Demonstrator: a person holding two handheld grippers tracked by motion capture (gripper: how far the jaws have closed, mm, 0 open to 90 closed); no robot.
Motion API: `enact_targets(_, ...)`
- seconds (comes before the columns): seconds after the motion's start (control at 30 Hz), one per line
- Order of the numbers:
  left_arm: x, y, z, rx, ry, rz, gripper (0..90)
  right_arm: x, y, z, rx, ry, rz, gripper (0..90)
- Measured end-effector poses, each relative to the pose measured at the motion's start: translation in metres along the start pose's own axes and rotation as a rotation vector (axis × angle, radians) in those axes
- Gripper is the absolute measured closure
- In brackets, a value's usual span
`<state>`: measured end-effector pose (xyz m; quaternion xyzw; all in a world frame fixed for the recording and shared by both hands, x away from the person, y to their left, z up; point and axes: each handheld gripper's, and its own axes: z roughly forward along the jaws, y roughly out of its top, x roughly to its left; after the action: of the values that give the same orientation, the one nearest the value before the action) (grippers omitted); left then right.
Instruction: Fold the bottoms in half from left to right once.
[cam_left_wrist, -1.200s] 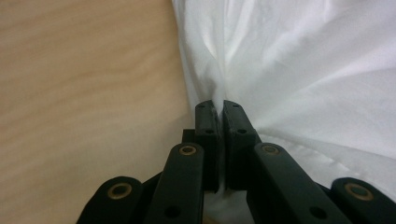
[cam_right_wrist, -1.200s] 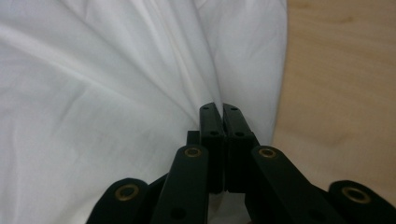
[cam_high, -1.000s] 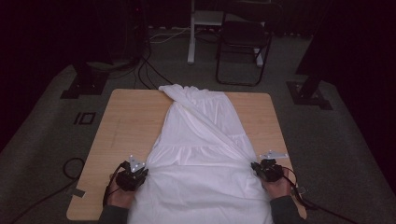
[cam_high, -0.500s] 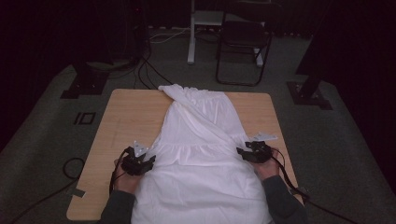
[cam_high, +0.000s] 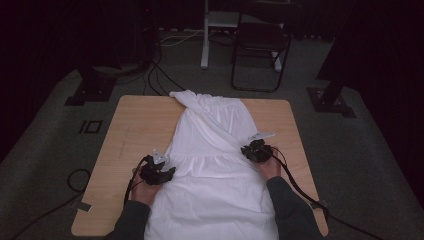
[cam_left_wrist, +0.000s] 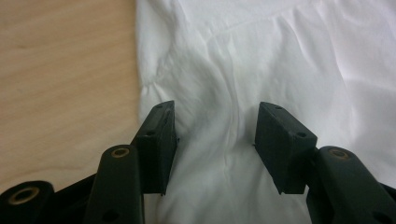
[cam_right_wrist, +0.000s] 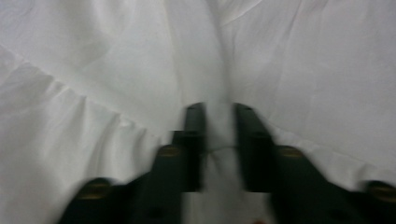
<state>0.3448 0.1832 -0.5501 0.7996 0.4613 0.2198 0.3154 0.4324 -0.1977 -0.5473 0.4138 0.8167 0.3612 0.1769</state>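
Dark floor rings our wooden surface, where the white dress lies mid-frame — left gripper, fingers just opening, straddles its edge, while right gripper, fingers just closing, pinches a fold for folding.

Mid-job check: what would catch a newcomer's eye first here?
A white dress is spread lengthwise down the middle of the wooden table. The left claw stands open over its left edge, and the right claw is pinched on a fold at the right edge. A dark chair stands beyond the table.
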Motion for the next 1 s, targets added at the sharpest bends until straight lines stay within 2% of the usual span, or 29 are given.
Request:
enact_targets(0.03, -0.001, -0.002, 0.001, 0.001, 0.001, 0.008, 47.7, 0.0, 0.0, -0.003, -0.008, -0.018, -0.005, 85.6)
enact_targets(0.07, -0.002, -0.003, 0.001, -0.004, 0.003, 0.011, 47.3, 0.0, 0.0, -0.011, -0.046, -0.04, -0.002, 86.4)
enact_targets(0.1, -0.002, -0.003, 0.001, -0.004, 0.003, 0.011, 47.3, 0.0, 0.0, -0.011, -0.046, -0.04, -0.002, 86.4)
enact_targets(0.13, -0.003, -0.005, 0.0, -0.01, -0.004, 0.01, 47.3, -0.004, 0.001, -0.029, -0.131, -0.064, 0.011, 86.7)
enact_targets(0.17, -0.003, -0.005, 0.0, -0.01, -0.004, 0.01, 47.3, -0.004, 0.001, -0.029, -0.131, -0.064, 0.011, 86.7)
enact_targets(0.2, -0.006, -0.007, 0.0, -0.016, -0.019, 0.022, 47.2, -0.012, 0.0, -0.045, -0.185, -0.121, 0.031, 86.6)
enact_targets(0.23, -0.006, -0.007, 0.0, -0.016, -0.019, 0.022, 47.2, -0.012, 0.0, -0.045, -0.185, -0.121, 0.031, 86.6)
enact_targets(0.27, -0.009, -0.008, 0.0, -0.025, -0.031, 0.043, 47.2, -0.016, -0.001, -0.048, -0.195, -0.13, 0.047, 86.6)
enact_targets(0.3, -0.013, -0.008, 0.0, -0.029, -0.041, 0.06, 47.0, -0.025, -0.005, -0.049, -0.188, -0.121, 0.089, 86.6)
enact_targets(0.33, -0.015, -0.008, 0.0, -0.031, -0.045, 0.064, 46.5, -0.031, -0.011, -0.041, -0.149, -0.137, 0.109, 86.6)
enact_targets(0.43, -0.017, -0.006, -0.002, -0.014, -0.04, 0.075, 43.8, -0.033, -0.021, -0.025, -0.084, -0.171, 0.123, 86.0)
enact_targets(0.47, -0.017, -0.006, -0.002, -0.014, -0.04, 0.075, 42.9, -0.033, -0.021, -0.025, -0.084, -0.171, 0.123, 86.0)
enact_targets(0.5, -0.016, -0.002, -0.005, -0.018, -0.028, 0.078, 42.6, -0.032, -0.024, -0.018, -0.058, -0.191, 0.126, 85.6)
enact_targets(0.57, -0.011, 0.008, -0.01, -0.042, -0.015, 0.072, 41.7, -0.032, -0.024, -0.016, -0.042, -0.203, 0.131, 84.8)
enact_targets(0.63, -0.006, 0.019, -0.012, -0.065, 0.0, 0.065, 40.2, -0.032, -0.024, -0.014, -0.024, -0.209, 0.138, 84.3)
enact_targets(0.67, -0.001, 0.031, -0.011, -0.076, 0.008, 0.055, 38.9, -0.033, -0.025, -0.013, -0.018, -0.208, 0.14, 84.1)
enact_targets(0.7, -0.001, 0.031, -0.011, -0.076, 0.008, 0.055, 37.1, -0.033, -0.025, -0.013, -0.018, -0.208, 0.14, 84.1)
enact_targets(0.73, 0.003, 0.042, -0.004, -0.069, 0.008, 0.036, 37.1, -0.033, -0.025, -0.012, -0.017, -0.21, 0.142, 84.1)
enact_targets(0.83, 0.008, 0.058, 0.019, -0.037, -0.006, -0.016, 34.0, -0.033, -0.026, -0.012, -0.022, -0.207, 0.144, 83.8)
enact_targets(0.87, 0.008, 0.062, 0.028, -0.019, -0.006, -0.024, 33.7, -0.034, -0.026, -0.012, -0.022, -0.204, 0.146, 83.7)
enact_targets(0.93, 0.007, 0.065, 0.043, 0.009, 0.028, -0.026, 33.7, -0.036, -0.028, -0.012, -0.032, -0.189, 0.16, 83.4)
enact_targets(0.97, 0.007, 0.064, 0.049, 0.021, 0.032, -0.032, 33.9, -0.037, -0.029, -0.012, -0.038, -0.182, 0.165, 83.2)
enact_targets(1.0, 0.007, 0.063, 0.052, 0.026, 0.016, -0.047, 35.9, -0.038, -0.03, -0.013, -0.044, -0.177, 0.167, 83.0)
